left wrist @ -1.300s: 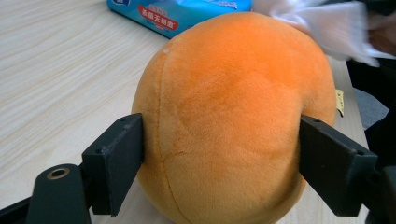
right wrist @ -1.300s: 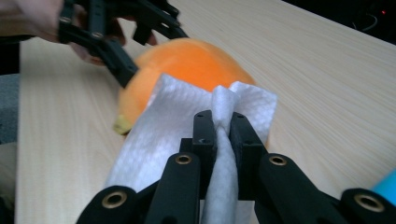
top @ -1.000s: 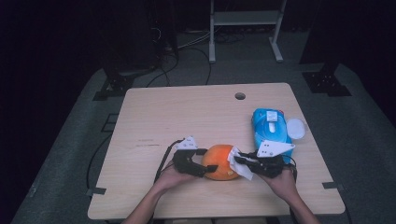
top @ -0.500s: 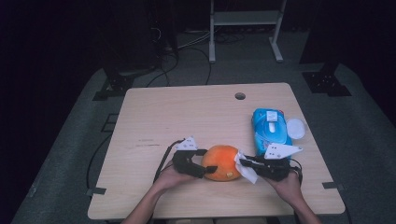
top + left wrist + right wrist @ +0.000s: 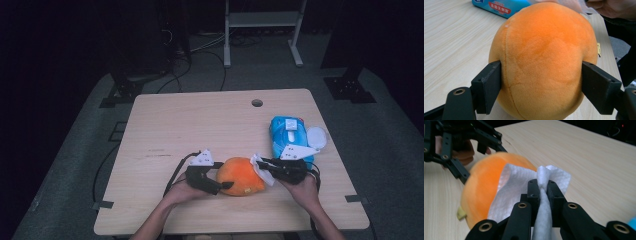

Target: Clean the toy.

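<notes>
An orange plush ball (image 5: 241,176) rests on the wooden table (image 5: 200,125) near its front edge. My left gripper (image 5: 225,182) comes in from the ball's left. In the left gripper view both black pads dent the ball's (image 5: 544,57) sides, so the gripper (image 5: 541,82) is shut on it; its jaws have just been closing a little further. My right gripper (image 5: 264,167) is at the ball's right, shut on a white wipe (image 5: 514,190). The wipe drapes against the ball's (image 5: 484,187) side, pinched between the jaws of the right gripper (image 5: 543,187).
A blue pack of wipes (image 5: 289,132) lies at the right of the table, with a round white lid (image 5: 316,137) beside it. A cable hole (image 5: 257,103) sits near the far edge. Bare wood stretches across the left and far parts of the table.
My right gripper with the wipe has shifted slightly along the ball's right side. The left hand and the ball have stayed in place.
</notes>
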Demonstrator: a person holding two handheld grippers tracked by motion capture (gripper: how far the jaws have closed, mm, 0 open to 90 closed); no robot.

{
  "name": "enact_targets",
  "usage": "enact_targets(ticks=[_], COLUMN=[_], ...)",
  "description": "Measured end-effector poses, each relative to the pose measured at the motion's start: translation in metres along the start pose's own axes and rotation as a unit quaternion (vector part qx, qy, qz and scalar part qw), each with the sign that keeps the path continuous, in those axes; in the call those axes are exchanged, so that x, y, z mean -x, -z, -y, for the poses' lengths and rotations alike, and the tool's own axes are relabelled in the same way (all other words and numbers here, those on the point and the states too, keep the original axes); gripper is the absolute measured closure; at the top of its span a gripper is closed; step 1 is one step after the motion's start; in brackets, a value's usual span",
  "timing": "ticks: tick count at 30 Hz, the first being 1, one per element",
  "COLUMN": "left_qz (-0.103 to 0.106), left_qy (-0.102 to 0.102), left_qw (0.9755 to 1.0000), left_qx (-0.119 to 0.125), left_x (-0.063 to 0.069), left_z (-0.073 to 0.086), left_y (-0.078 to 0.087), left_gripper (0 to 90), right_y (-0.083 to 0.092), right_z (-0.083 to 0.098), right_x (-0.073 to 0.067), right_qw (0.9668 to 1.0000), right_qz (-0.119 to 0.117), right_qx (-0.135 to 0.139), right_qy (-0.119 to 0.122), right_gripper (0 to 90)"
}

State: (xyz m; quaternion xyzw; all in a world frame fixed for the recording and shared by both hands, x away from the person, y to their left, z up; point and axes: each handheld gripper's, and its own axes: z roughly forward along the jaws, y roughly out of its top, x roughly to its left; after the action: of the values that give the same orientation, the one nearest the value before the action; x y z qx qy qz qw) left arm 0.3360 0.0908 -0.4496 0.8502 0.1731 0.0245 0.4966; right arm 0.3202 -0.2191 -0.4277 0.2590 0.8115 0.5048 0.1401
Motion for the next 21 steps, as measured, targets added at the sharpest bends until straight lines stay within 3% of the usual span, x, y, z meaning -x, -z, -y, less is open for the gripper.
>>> enact_targets(ticks=[4,10,11,13,18,21], left_qz=[-0.003,-0.009,-0.010,-0.016,-0.017,-0.016], left_qy=[0.001,0.001,-0.008,-0.020,-0.021,-0.023], left_qw=[1.0000,1.0000,0.9999,0.9997,0.9996,0.9996], left_qx=[-0.002,-0.002,-0.004,-0.008,-0.007,-0.005], left_x=[0.000,0.003,0.006,0.011,0.012,0.012], left_z=[0.000,-0.002,-0.004,-0.007,-0.006,-0.006], left_y=[0.000,-0.001,-0.002,-0.003,-0.003,-0.003], left_gripper=[20.8,20.7,20.6,20.6,21.2,21.3], right_y=[0.005,0.008,0.002,-0.004,-0.015,-0.013], right_z=[0.005,-0.005,-0.014,-0.019,-0.029,-0.026], right_x=[-0.006,-0.024,-0.030,-0.033,-0.029,-0.022], right_qw=[1.0000,0.9992,0.9985,0.9981,0.9977,0.9984], right_qz=[-0.006,-0.028,-0.035,-0.035,-0.026,-0.016], right_qx=[-0.003,0.014,0.017,0.014,0.012,0.008], right_qy=[0.000,0.025,0.040,0.048,0.062,0.054], right_gripper=[81.8,81.8,81.6,81.4,81.7,81.7])
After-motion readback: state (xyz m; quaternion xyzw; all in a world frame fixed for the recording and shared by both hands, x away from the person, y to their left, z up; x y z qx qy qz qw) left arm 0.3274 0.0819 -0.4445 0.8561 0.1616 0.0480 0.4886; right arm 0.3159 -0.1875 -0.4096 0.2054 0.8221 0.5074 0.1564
